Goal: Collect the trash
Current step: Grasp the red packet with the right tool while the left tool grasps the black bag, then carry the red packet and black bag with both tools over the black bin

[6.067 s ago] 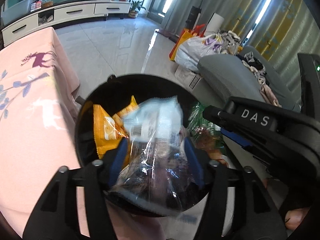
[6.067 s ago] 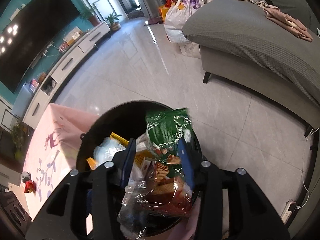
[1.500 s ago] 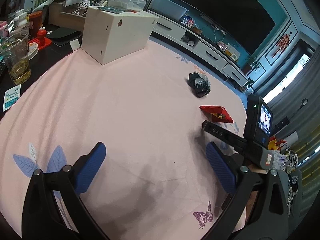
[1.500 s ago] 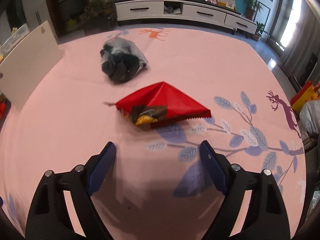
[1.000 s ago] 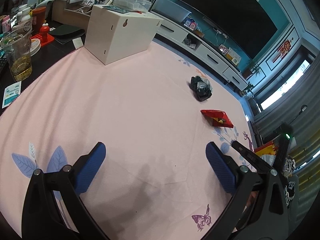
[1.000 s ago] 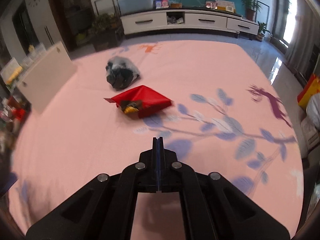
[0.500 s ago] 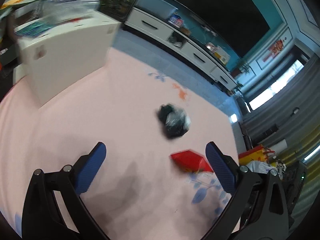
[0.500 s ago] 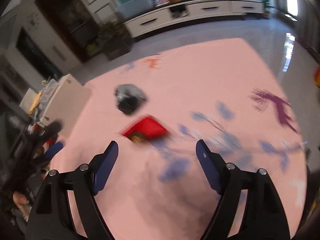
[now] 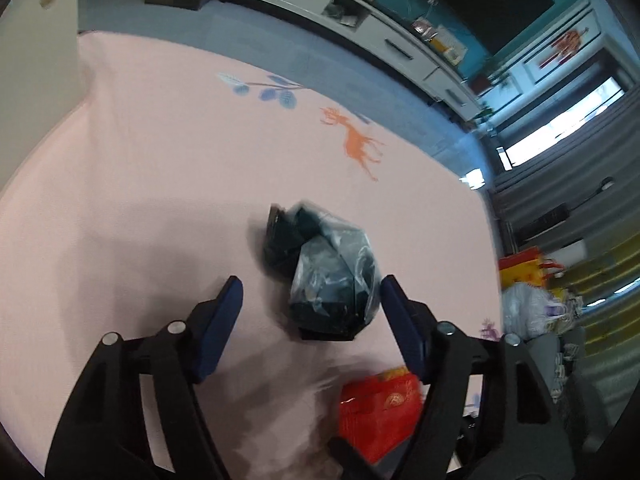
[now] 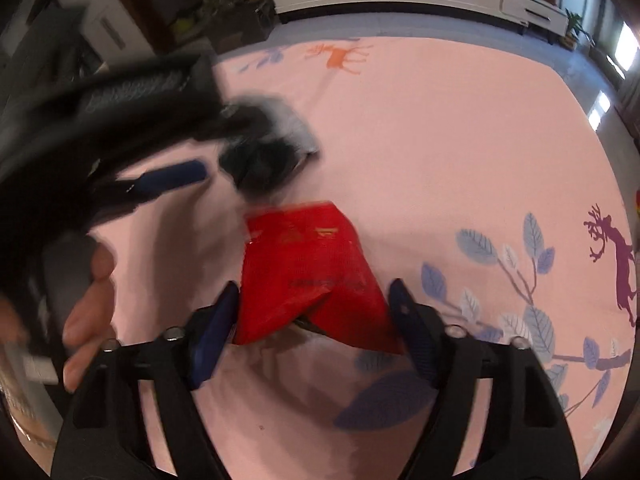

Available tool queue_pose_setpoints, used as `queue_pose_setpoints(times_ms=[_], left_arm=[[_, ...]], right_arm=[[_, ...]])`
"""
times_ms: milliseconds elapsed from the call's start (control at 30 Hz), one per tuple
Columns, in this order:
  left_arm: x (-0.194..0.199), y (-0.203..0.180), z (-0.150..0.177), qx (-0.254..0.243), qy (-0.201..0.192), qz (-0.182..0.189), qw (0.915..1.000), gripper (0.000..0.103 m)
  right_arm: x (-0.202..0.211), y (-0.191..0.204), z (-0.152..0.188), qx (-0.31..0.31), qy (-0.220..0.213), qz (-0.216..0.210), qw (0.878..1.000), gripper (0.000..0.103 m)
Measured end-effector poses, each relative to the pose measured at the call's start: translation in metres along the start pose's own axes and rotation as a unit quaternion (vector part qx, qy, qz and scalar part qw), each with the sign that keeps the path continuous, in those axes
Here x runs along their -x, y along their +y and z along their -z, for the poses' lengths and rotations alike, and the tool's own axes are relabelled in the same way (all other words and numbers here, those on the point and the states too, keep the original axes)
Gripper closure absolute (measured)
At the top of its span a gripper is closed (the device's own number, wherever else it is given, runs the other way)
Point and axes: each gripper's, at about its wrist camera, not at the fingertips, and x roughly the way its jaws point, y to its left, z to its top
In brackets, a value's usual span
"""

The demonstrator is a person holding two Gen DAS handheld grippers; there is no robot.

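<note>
A crumpled dark plastic bag (image 9: 320,268) lies on the pink tablecloth (image 9: 160,152). My left gripper (image 9: 312,320) is open with its blue pads on either side of the bag's near end. A red snack wrapper (image 10: 312,272) lies just in front of the bag. My right gripper (image 10: 314,316) is open around the wrapper's near end, its left pad against the wrapper. The wrapper also shows in the left wrist view (image 9: 380,412). The bag (image 10: 264,156) and the left gripper (image 10: 168,180) show blurred in the right wrist view.
A white box (image 9: 36,40) stands at the table's far left. A white TV cabinet (image 9: 360,8) runs along the far wall. Bags and a sofa (image 9: 536,312) sit beyond the table's right edge. The cloth has leaf and deer prints (image 10: 520,280).
Both grippers have moved in close over the table. The left now straddles the dark bag and the right straddles the red wrapper. Earlier both dropped wrappers into a black bin.
</note>
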Motion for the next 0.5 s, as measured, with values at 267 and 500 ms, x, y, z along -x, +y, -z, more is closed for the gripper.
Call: queue_pose_setpoints(times_ms=[267,500], left_arm=[[0.003,-0.008,0.017,-0.009,-0.027,0.046,0.9985,0.068],[0.070,-0.030,0.060,-0.013,-0.065,0.058,0.9961,0.069]], right_arm=[[0.016,0.000,0.031,0.017,-0.027,0.036,0.999,0.074],[0.094,-0.019,0.078,-0.020,-0.091,0.020,0.995,0.075]])
